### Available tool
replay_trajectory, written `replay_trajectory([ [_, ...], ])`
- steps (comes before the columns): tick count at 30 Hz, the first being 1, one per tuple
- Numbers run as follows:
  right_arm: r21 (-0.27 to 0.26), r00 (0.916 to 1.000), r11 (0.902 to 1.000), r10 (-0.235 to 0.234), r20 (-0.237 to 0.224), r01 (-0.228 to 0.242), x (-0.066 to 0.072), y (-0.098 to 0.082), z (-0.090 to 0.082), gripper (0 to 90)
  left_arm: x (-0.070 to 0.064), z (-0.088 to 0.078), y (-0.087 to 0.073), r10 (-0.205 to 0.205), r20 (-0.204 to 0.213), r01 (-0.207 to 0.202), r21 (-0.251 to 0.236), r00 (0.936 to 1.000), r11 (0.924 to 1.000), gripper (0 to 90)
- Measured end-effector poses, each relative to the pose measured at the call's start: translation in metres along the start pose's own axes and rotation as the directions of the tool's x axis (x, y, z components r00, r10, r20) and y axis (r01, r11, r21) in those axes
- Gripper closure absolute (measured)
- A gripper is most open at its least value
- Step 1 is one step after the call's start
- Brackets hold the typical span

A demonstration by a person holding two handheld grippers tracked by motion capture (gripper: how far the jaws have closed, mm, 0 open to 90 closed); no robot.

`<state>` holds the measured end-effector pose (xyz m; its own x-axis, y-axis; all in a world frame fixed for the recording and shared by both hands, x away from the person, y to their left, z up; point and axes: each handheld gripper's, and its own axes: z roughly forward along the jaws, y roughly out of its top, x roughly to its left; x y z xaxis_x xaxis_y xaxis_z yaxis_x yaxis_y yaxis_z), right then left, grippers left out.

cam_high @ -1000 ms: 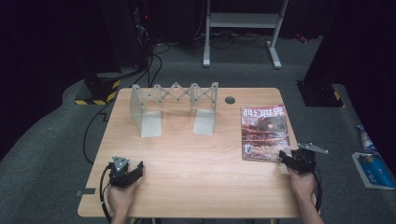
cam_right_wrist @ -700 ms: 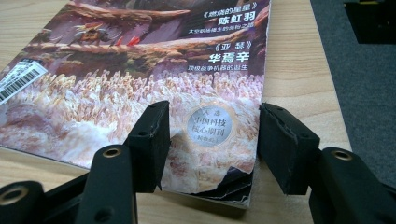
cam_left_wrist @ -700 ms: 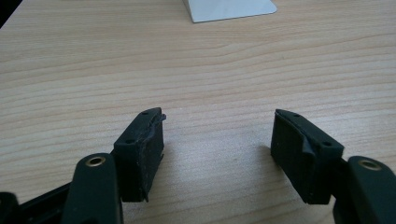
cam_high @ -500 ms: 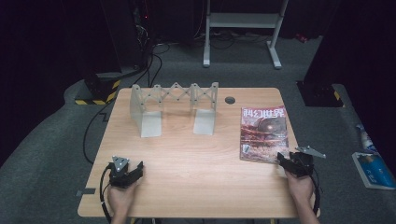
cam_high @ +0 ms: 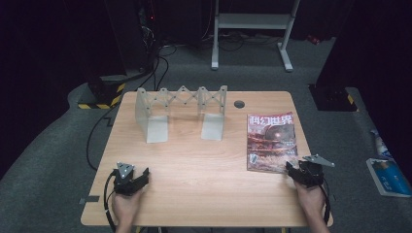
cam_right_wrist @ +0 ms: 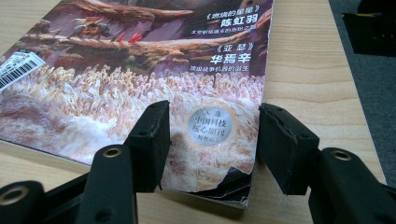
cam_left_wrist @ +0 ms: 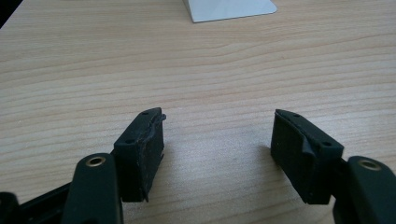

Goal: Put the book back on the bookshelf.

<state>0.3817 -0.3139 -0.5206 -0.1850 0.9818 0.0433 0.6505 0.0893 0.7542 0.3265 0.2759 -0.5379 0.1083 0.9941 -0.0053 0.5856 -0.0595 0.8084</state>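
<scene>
My L gripper [cam_high: 130, 178] sits low on the table [cam_high: 194, 165] near my edge, jaws wide, nothing btwn them, parked out of the way. R gripper [cam_high: 305, 173] is at the magazine's [cam_high: 270, 141] near right corner, jaws wide, straddling the corner w/o pinching yet, prob lined up to grab it. Mag lies flat on the right side. Farther back, the rack [cam_high: 180, 112] stands spread, likely where it goes.

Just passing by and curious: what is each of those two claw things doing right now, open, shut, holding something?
Left gripper: open, nothing between its jaws, over bare table.
Right gripper: open, jaws over the magazine's near corner, not gripping it.
</scene>
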Motion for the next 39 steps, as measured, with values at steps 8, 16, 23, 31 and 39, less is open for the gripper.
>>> replay_trajectory([
  [8,0.000,0.9999,0.9999,-0.012,-0.006,0.012,0.007,-0.005,-0.005,45.0,0.000,0.000,0.000,0.001,0.001,-0.001,0.000,1.0000,1.0000,34.6],
  [16,0.002,0.9996,0.9999,-0.015,-0.022,0.015,0.012,-0.010,-0.010,45.0,0.000,0.000,0.000,0.000,0.000,0.000,0.000,1.0000,1.0000,34.5],
  [23,-0.002,0.9988,0.9992,-0.040,-0.028,0.040,0.020,-0.015,-0.015,45.0,0.000,0.000,0.000,0.000,0.000,0.000,0.002,1.0000,1.0000,34.5],
  [31,-0.001,0.9976,0.9983,-0.058,-0.039,0.058,0.028,-0.020,-0.020,45.1,0.000,0.000,0.000,0.000,0.000,0.000,0.000,1.0000,1.0000,34.5],
  [39,-0.008,0.9953,0.9970,-0.077,-0.058,0.077,0.036,-0.026,-0.026,45.1,0.000,0.000,0.000,0.000,0.000,0.000,0.001,1.0000,1.0000,34.4],
])
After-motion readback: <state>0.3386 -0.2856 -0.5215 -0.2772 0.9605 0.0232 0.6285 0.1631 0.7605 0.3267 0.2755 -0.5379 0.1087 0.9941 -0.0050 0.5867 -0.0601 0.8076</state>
